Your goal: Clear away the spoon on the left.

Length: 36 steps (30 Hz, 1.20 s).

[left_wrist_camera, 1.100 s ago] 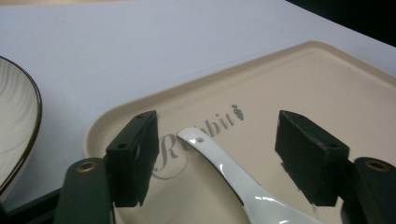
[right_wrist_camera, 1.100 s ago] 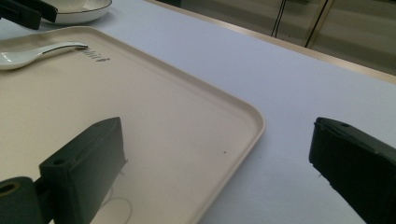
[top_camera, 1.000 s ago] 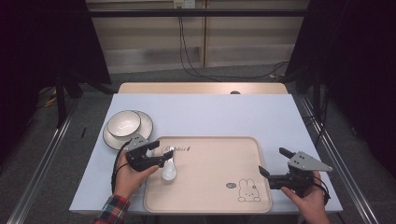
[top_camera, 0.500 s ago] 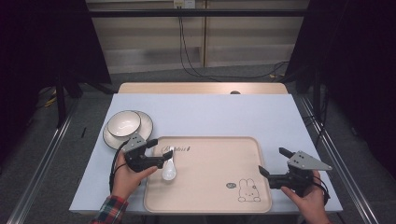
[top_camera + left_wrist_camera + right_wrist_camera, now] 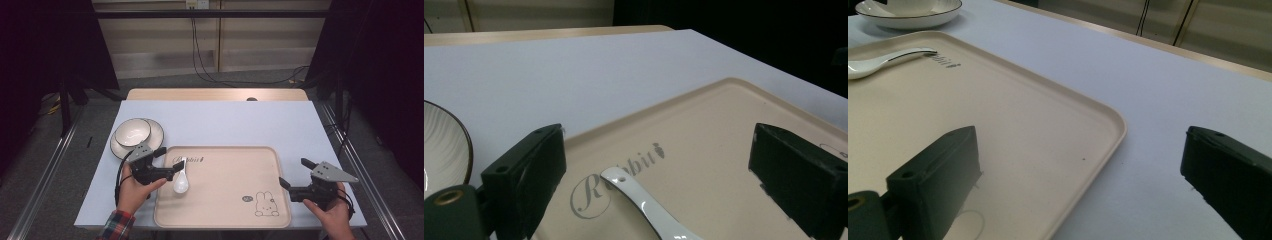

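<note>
Nothing had shifted since the earlier frame: the left gripper (image 5: 167, 162) hovered, jaws released, astride the white spoon (image 5: 180, 180) lying on the tray (image 5: 225, 220), so a sound grasp required centring on the handle before closing, while the right gripper (image 5: 296, 175) waited released.

I'm seeing a red-and-blue plaid sleeve at my left wrist. My left tool (image 5: 167, 162) is showing black blocky jaws and a trailing black cable; my right tool (image 5: 296, 174) is wearing a grey three-cornered plate.
</note>
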Tool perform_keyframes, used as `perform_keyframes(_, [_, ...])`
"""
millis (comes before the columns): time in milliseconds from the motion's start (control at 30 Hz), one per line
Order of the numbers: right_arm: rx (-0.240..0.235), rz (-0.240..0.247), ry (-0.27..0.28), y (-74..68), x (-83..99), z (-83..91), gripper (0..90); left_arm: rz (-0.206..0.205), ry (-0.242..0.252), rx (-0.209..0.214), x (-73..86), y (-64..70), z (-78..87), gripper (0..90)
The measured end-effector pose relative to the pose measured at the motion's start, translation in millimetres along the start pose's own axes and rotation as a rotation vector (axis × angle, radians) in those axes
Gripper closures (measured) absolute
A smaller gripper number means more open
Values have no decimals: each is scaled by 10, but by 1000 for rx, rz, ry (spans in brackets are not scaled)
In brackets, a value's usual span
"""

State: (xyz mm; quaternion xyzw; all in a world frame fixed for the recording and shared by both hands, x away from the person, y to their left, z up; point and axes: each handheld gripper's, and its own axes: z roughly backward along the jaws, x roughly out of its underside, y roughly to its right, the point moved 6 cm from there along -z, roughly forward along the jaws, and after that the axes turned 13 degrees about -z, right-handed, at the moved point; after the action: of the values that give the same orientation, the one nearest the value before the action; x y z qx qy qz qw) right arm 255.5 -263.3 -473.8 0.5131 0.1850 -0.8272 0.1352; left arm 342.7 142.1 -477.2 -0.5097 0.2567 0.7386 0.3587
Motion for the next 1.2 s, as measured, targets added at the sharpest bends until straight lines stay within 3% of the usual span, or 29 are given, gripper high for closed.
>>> perform_keyframes(133, [-9,-9,-2,5,-2,-2,19,-16,4,10,-11,3,18,51])
perform_keyframes(367, [-13,-24,6,24,-6,17,14,-1,15,13,-35,17,41,34])
perform_keyframes(467, [-19,-30,9,35,-8,27,7,-22,-1,19,-30,10,66,22])
perform_keyframes(733, [-39,-29,13,32,-9,38,5,-17,15,14,-51,2,116,19])
perform_keyframes(1200, [-31,-37,22,60,-17,57,5,-35,46,23,-66,-36,231,0])
